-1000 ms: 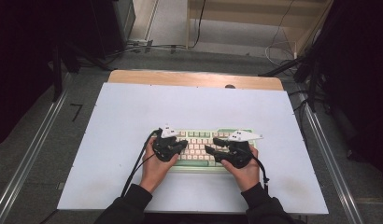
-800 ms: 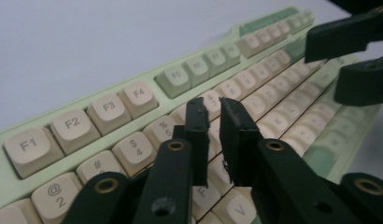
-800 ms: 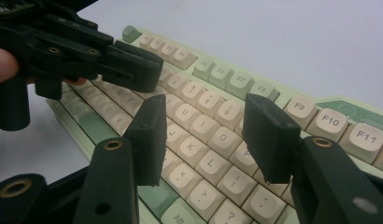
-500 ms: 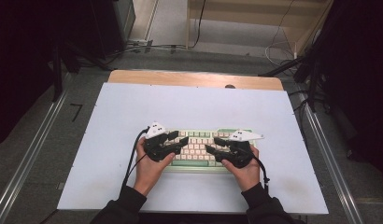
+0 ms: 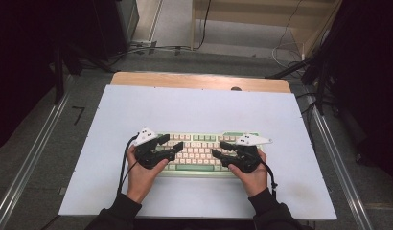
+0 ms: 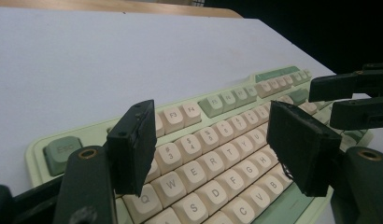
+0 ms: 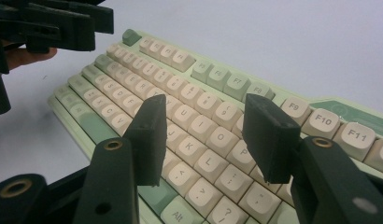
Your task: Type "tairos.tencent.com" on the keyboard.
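From the high view, the keyboard [image 5: 199, 153] lay on the desk [image 5: 199, 110] close to its near edge, about midway between the left and right edges, its long axis running parallel to that near edge and its function row turned toward the far edge. The left gripper [image 5: 171, 146] hung over the keyboard's left end and the right gripper [image 5: 218, 149] over its right end, tips aimed inward at each other. That mirrored stance looked like a typist's posture, each tool covering its own half of the keys.

Over to the left gripper view: the keyboard [image 6: 217, 154] ran away from the grey Esc corner toward the upper right, and the left gripper [image 6: 213, 140] had its jaws spread, having just been opening, with nothing between the pads but open air above the Q and W rows. No key was being pressed there, as far as I could judge.

And the right gripper view: the right gripper [image 7: 203, 140] held its jaws parted too, hovering over the U, I, O, P cluster of the keyboard [image 7: 199, 107], gripping nothing. The left gripper [image 7: 54, 23] showed dark at the upper left, over the far end of the board.
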A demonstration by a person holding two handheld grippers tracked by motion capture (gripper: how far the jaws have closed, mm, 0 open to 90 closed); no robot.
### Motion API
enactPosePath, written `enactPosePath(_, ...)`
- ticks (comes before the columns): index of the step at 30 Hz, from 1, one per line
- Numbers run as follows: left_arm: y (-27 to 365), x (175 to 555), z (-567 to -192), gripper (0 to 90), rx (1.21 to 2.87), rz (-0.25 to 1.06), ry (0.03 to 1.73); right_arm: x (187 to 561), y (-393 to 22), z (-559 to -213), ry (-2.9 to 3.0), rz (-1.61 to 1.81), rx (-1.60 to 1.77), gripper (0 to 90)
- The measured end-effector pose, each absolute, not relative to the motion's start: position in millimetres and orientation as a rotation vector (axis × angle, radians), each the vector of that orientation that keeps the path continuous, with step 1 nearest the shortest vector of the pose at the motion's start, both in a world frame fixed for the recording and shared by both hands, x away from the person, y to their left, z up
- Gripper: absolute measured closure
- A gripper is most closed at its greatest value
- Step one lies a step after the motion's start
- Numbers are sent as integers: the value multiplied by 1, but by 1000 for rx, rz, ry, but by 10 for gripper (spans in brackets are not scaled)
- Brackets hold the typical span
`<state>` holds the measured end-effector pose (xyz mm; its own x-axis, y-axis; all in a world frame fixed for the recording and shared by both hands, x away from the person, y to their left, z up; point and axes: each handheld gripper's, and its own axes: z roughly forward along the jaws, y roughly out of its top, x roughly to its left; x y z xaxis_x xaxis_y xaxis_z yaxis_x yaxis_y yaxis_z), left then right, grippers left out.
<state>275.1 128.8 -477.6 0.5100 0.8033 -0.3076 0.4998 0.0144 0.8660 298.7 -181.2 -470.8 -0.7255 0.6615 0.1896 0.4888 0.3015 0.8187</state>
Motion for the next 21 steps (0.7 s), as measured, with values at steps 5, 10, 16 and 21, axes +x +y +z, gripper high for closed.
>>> enactPosePath(5, 134, 271, -478, 333, 1628, 347, 1135, 299, -184, -470, 2372, 1398, 1066, 490)
enactPosePath(10, 138, 271, -482, 334, 1629, 335, 1152, 298, -186, -470, 2371, 1393, 1064, 499)
enactPosePath(16, 140, 270, -482, 334, 1611, 336, 1156, 295, -189, -468, 2374, 1394, 1053, 523)
enactPosePath(21, 140, 269, -482, 334, 1617, 332, 1155, 293, -192, -468, 2378, 1388, 1049, 542)
